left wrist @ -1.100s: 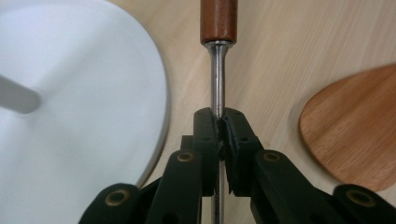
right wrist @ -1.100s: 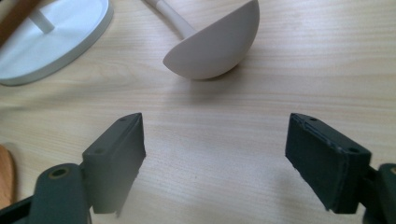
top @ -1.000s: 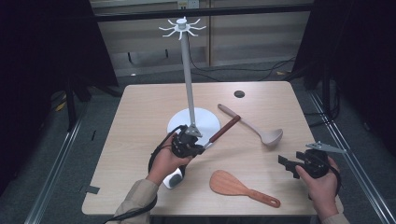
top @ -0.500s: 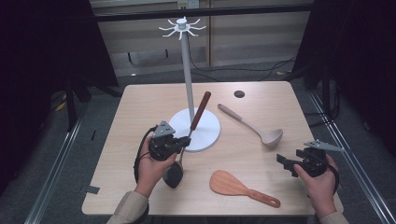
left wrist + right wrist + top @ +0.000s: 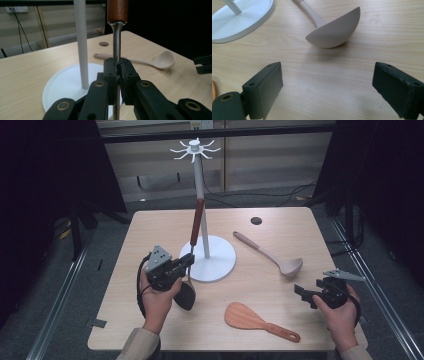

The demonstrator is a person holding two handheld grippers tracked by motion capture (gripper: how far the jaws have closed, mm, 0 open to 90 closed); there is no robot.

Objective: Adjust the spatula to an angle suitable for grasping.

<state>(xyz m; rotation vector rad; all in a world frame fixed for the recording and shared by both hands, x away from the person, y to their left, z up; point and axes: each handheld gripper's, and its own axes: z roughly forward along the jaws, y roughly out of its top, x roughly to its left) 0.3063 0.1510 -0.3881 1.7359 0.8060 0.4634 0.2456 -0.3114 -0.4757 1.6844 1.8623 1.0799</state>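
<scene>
**Spatula raised toward the hook stand**

Near the left front part of the tabletop point(image 5: 150, 227), the left gripper point(image 5: 186, 262) is clamped on the thin metal shank of a dark spatula point(image 5: 192, 251), just below its reddish wooden grip. In the left gripper view the jaws meet tight around that shank point(image 5: 116, 62), which stands nearly upright beside the white pole of the hook stand point(image 5: 200, 205). Holding it low on the shank leaves the handle end free, which I judge suits hanging it from the ring of hooks at the top; whether the handle has a hole I cannot tell. The black blade hangs just above the wood, close to the stand's round base.

Toward the right front corner, the right gripper point(image 5: 306, 295) hovers over bare wood with nothing between its jaws, which have just been opening and stand wide apart. The right gripper view looks past them to the pale ladle point(image 5: 334, 27), lying between the stand and the right edge. An orange rice paddle point(image 5: 255, 321) lies along the front edge, between the two hands.
</scene>
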